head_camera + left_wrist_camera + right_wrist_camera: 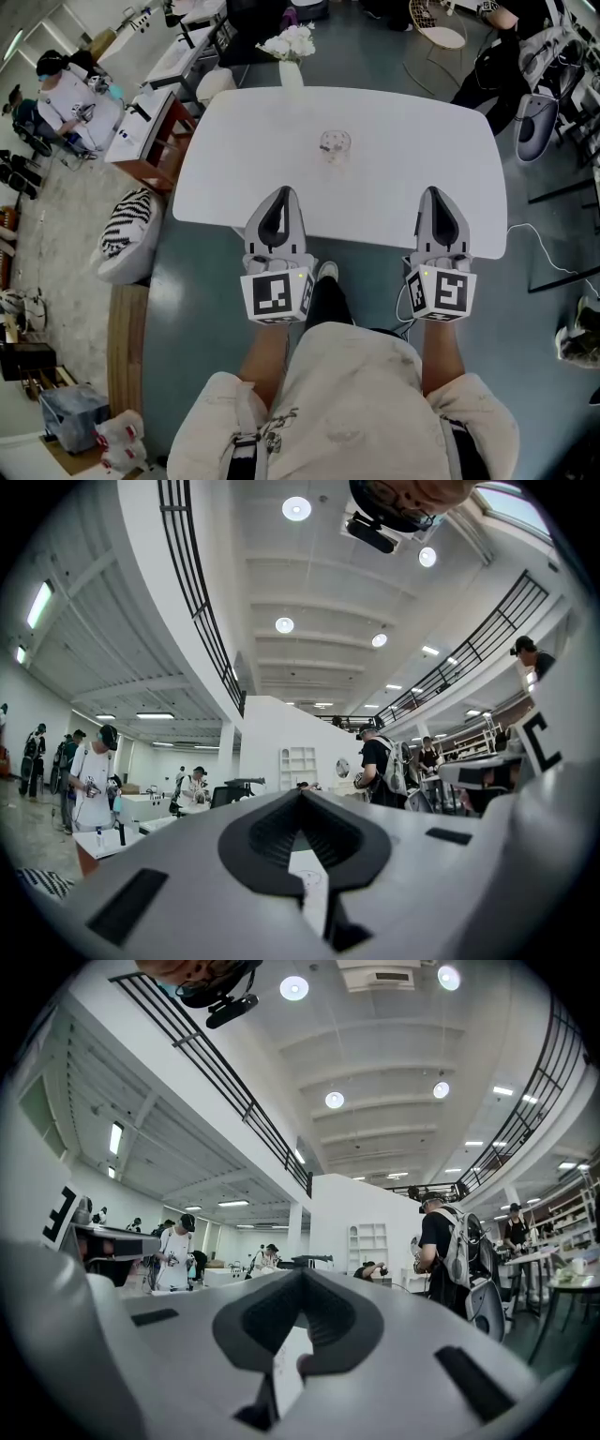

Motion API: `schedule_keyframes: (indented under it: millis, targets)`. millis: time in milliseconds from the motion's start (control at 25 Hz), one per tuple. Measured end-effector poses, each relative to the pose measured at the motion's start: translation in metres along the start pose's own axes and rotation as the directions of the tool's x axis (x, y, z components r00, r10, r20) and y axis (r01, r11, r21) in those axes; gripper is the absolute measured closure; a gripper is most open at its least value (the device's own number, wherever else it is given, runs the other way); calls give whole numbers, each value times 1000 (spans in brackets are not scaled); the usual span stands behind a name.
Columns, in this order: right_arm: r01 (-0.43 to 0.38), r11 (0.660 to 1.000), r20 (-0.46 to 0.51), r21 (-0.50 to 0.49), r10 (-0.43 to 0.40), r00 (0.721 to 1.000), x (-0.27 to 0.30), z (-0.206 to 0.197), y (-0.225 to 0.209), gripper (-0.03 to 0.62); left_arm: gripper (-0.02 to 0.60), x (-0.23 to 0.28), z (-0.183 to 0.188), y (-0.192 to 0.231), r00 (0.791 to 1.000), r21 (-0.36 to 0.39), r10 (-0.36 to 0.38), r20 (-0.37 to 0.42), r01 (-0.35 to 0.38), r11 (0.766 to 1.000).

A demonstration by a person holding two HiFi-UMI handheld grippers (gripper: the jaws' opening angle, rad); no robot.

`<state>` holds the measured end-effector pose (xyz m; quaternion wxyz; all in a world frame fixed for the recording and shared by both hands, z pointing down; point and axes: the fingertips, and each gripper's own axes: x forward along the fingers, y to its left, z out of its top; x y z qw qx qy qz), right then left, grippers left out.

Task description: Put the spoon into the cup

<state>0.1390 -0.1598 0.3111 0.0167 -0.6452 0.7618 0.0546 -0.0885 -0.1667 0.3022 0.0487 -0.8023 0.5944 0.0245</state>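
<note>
Two grippers sit at the near edge of the white tabletop (394, 202). The left gripper (280, 195) is over the near-left part of that edge and the right gripper (438, 192) over the near-right part, well apart from each other. Both point toward the far edge. In the left gripper view, the left gripper (302, 794) has its jaws pressed together at the tips, with nothing between them. In the right gripper view, the right gripper (302, 1274) shows the same condition: tips meeting and nothing gripped. The surface between the grippers and the cup (335, 143) is bare, as are both side margins. The cup is clear glass and stands upright near the middle of the tabletop, closer to the far edge. Something small shows inside it, too small to identify. A vase of white flowers (292, 47) stands at the far edge.
</note>
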Motion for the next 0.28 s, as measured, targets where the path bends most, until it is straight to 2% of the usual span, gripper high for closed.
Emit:
schedule_keyframes:
  millis: [280]
  targets:
    - [-8, 1000, 1, -7, 8, 1000, 5, 1, -1, 606, 575, 5, -3, -1, 1000, 1, -2, -13, 2, 1000]
